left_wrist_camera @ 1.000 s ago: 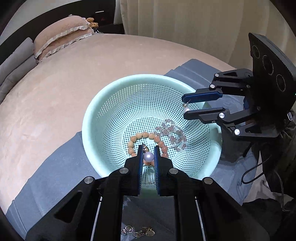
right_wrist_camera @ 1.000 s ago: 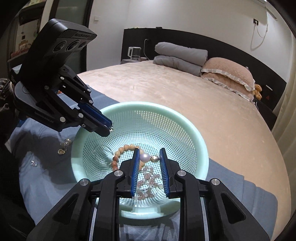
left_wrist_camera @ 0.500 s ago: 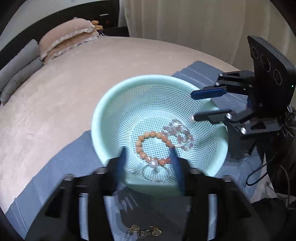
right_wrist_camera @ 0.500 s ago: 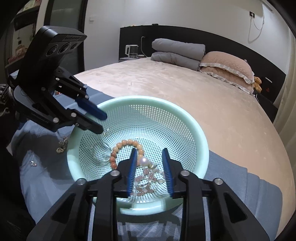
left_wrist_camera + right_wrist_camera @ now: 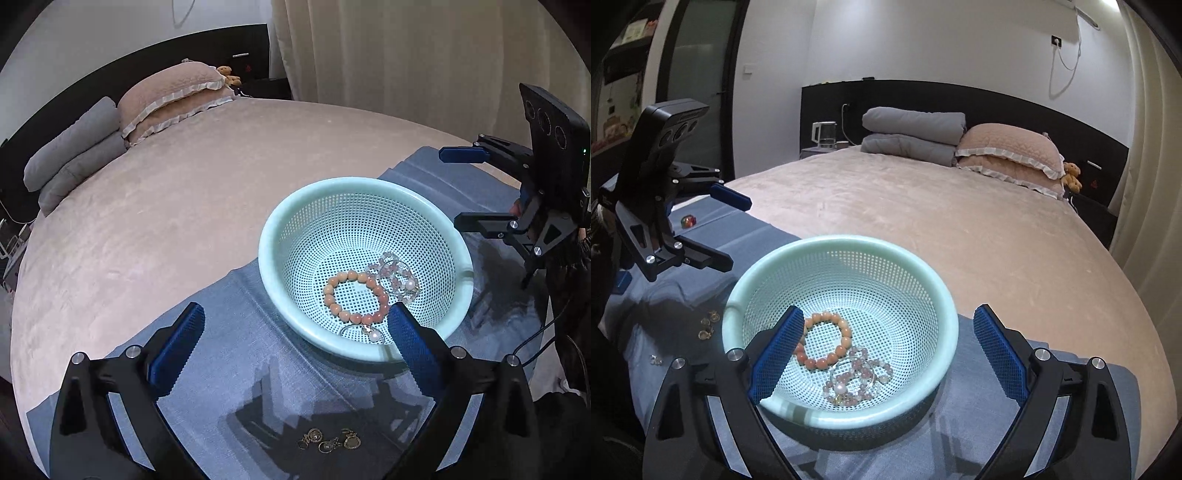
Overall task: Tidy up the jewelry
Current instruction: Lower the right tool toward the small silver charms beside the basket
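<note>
A mint green perforated basket (image 5: 280, 225) (image 5: 945, 295) sits on a blue cloth (image 5: 236, 373) on the bed. In it lie an orange bead bracelet (image 5: 334, 306) (image 5: 846, 332), a pink bead bracelet (image 5: 393, 267) (image 5: 862, 367) and two pearl rings (image 5: 375, 335) (image 5: 839, 388). My left gripper (image 5: 293, 341) is open and empty, back from the basket's near rim. My right gripper (image 5: 886, 349) is open and empty, raised over the basket's near side. Small gold earrings (image 5: 328, 441) (image 5: 708, 325) lie on the cloth outside the basket.
The beige bedspread (image 5: 147, 206) stretches beyond the cloth, with pillows (image 5: 1008, 151) and folded grey blankets (image 5: 912, 133) at the headboard. A small colourful item (image 5: 688, 220) lies on the far cloth. Curtains (image 5: 406, 55) hang behind the bed.
Both grippers opened and let their pearl rings drop into the basket. Both pulled back and up from the basket.
</note>
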`<control>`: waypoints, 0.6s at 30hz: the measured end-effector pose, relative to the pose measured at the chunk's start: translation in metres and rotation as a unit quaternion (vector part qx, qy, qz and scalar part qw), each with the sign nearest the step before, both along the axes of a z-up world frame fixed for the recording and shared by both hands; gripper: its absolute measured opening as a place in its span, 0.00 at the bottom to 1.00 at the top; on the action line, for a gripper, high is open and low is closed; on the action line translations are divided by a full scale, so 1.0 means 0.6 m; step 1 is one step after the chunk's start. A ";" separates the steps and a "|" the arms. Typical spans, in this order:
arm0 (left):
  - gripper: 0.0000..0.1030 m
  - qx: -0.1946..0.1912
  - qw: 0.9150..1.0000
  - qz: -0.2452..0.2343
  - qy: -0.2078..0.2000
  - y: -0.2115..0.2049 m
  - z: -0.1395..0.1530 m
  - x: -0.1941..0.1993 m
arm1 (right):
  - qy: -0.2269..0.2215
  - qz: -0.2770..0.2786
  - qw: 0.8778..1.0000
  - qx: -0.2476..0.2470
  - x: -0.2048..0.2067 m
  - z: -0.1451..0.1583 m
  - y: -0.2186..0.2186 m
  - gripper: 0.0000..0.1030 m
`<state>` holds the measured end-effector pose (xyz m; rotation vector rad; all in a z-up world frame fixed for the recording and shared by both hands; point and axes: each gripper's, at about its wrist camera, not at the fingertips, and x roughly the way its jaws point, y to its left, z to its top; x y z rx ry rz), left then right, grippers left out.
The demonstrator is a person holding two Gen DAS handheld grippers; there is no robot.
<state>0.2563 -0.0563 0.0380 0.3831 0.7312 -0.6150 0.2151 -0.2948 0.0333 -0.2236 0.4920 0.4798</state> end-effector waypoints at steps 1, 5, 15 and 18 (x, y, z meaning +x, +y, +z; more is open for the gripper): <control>0.94 0.002 1.000 -0.001 0.000 0.000 0.001 -0.003 | -0.002 0.002 1.000 0.000 -0.004 0.004 0.002 0.86; 0.94 0.009 1.000 0.007 -0.003 0.016 0.006 -0.023 | -0.011 0.019 1.000 -0.002 -0.025 0.024 0.019 0.86; 0.94 0.045 0.998 0.045 0.026 0.092 -0.041 -0.072 | -0.024 0.113 0.993 -0.017 -0.088 0.048 0.122 0.86; 0.94 0.044 0.997 0.056 0.033 0.121 -0.056 -0.083 | -0.019 0.146 0.989 -0.020 -0.096 0.037 0.155 0.86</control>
